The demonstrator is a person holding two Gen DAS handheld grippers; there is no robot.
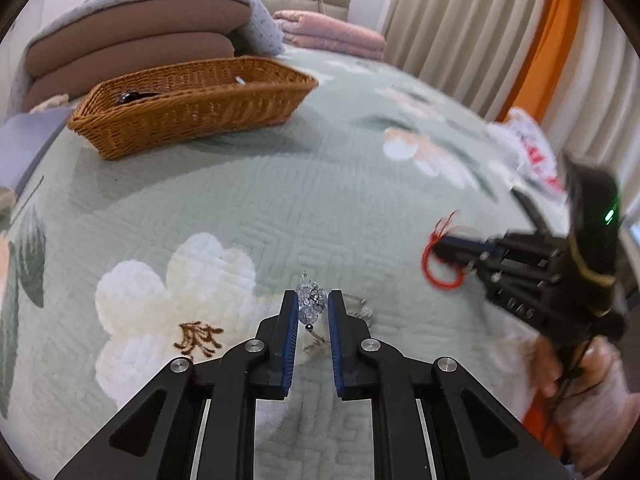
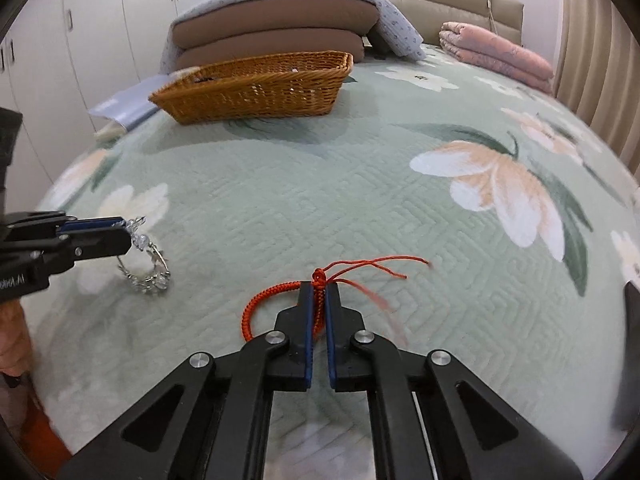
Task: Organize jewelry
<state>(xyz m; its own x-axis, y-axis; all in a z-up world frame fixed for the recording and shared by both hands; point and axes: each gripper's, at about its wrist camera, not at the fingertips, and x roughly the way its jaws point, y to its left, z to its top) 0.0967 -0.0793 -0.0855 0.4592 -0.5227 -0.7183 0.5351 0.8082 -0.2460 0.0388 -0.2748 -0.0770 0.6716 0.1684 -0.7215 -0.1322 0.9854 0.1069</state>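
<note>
Left wrist view: bed (image 1: 248, 184) under a green floral quilt carries a wicker basket (image 1: 192, 116) far back. Left gripper (image 1: 313, 304) jaws pinch the crystal bead bracelet (image 1: 308, 300); right gripper (image 2: 319, 296) jaws clamp the red cord bracelet (image 2: 276, 292), both nearer.

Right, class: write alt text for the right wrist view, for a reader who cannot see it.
The right gripper has its jaws shut on a red cord bracelet lying on a green floral bedspread. At left, the left gripper pinches a clear beaded bracelet. A wicker basket sits farther back.
</note>
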